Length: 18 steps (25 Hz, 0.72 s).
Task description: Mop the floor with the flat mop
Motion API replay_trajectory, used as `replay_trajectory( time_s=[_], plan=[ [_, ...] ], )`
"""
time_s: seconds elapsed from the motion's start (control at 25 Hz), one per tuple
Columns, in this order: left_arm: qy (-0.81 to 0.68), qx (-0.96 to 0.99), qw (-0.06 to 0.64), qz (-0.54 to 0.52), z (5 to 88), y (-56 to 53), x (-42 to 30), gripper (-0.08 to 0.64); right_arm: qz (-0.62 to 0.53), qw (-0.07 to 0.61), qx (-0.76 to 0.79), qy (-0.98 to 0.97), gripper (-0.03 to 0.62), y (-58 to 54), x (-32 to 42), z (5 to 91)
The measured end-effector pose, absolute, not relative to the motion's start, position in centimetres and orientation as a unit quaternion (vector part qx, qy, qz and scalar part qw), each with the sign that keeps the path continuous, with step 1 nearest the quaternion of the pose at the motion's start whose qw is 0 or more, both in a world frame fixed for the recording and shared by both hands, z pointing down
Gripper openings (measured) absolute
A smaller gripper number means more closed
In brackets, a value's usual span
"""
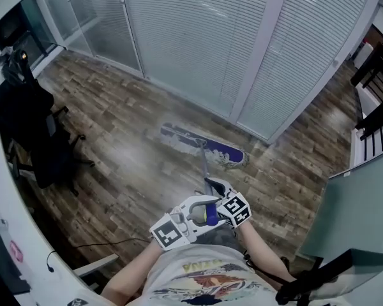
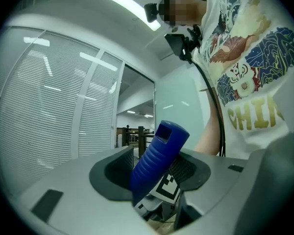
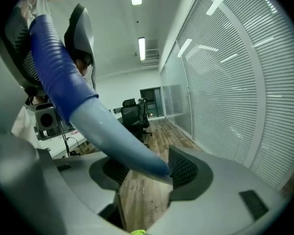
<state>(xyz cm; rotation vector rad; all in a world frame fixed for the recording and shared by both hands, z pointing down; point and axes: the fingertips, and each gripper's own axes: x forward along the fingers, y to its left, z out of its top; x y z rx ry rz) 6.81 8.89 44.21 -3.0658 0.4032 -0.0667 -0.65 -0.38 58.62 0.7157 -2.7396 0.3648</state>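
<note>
While the fingers (image 2: 112,173) of the left gripper (image 1: 207,212) and right gripper (image 1: 212,185) clamp the mop handle (image 1: 203,164), press the mop head (image 1: 204,145) flat on the floor (image 1: 127,152).

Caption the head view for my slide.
Left gripper and right gripper hold the flat mop by its handle, head on wooden floor by the blinds.

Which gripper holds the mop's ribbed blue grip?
The left gripper: ribbed blue grip between its jaws; the right gripper clamps the smooth pale shaft below.
</note>
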Motion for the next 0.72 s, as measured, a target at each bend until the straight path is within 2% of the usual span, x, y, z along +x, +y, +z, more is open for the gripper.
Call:
replay_trajectory(
  time_s=[0.24, 0.52, 0.72],
  plan=[
    [0.162, -0.986, 0.028, -0.017, 43.3, 16.2, 7.6, 0.196, 0.129, 0.139, 0.225, -0.956, 0.213, 7.5, -0.2, 57.8],
    [0.202, -0.979, 0.016, -0.031, 44.3, 27.2, 12.4, 0.196, 0.115, 0.153, 0.179, -0.965, 0.213, 19.1, 3.8, 58.6],
    [0.218, -0.975, 0.02, -0.032, 44.0, 34.8, 16.5, 0.196, 0.129, 0.12, 0.176, -0.968, 0.214, 27.0, 7.3, 58.1]
  ],
)
